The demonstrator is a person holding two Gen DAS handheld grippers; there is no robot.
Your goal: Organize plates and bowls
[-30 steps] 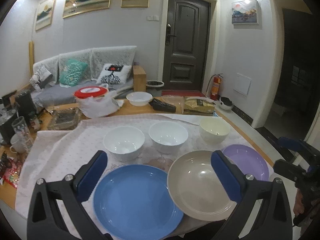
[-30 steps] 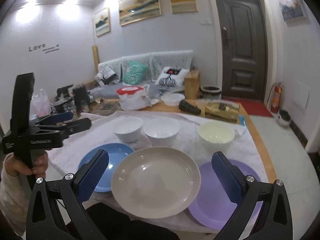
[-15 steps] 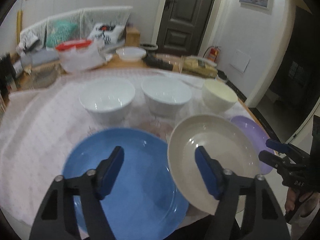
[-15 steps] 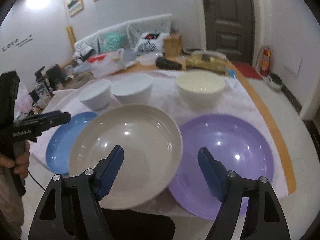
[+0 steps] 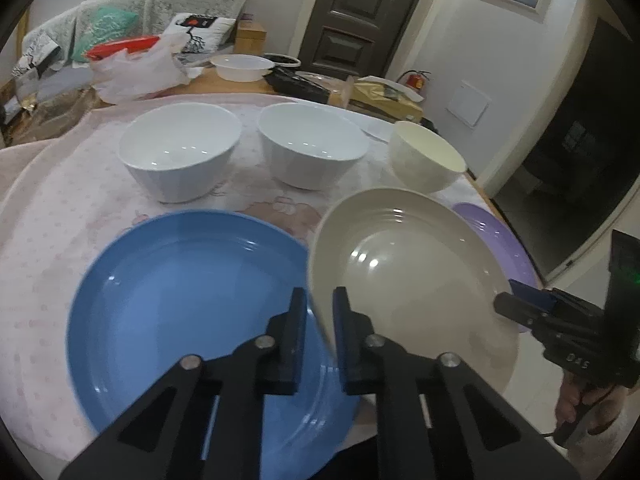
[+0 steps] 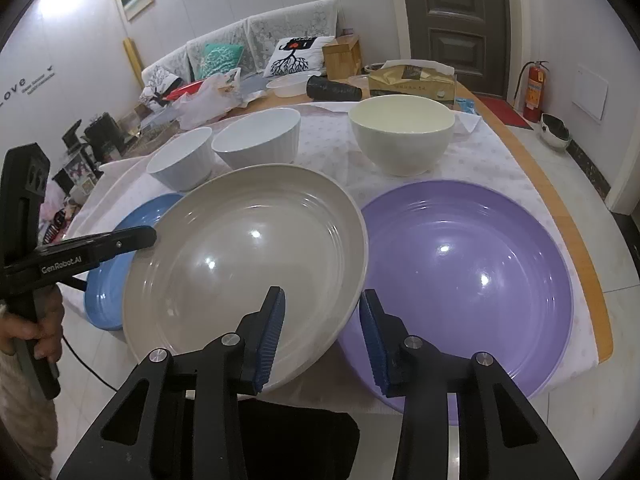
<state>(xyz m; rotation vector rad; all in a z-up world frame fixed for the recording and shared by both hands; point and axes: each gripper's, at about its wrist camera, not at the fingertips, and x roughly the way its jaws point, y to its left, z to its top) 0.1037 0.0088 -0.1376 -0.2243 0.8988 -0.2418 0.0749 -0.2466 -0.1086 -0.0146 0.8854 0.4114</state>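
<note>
In the left wrist view, the left hand-held gripper (image 5: 319, 297) pointed down at the counter (image 5: 60, 208). Its jaws were closed right down on the left rim of the beige plate (image 5: 408, 280), one finger inside the rim and one outside. That edge looked tipped up over the blue plate (image 5: 192, 300), which lay just to its left. Past the beige plate's far right edge a sliver of the purple plate (image 5: 496, 236) showed. The right hand-held gripper (image 5: 516, 308) came in at the beige plate's right rim, though this view did not show whether it had hold.

The right wrist view settled that. The right hand-held gripper (image 6: 323, 294) straddled the beige plate's (image 6: 248, 260) right rim. Its jaws were closing, with the rim between them and a gap at each pad, so nothing was pinched yet. The purple plate (image 6: 472, 272) touched or slightly underlay that rim on the right. Behind the beige plate stood two white bowls (image 6: 184, 162) and a cream bowl (image 6: 404, 140).

The plate was round, so no long axis mattered. The two grips sat on opposite rims, the plate between the hands and equally near both. The next move probably depended on the right jaws seating before a two-handed lift. Which neighbouring plate it would go onto could not be told.
</note>
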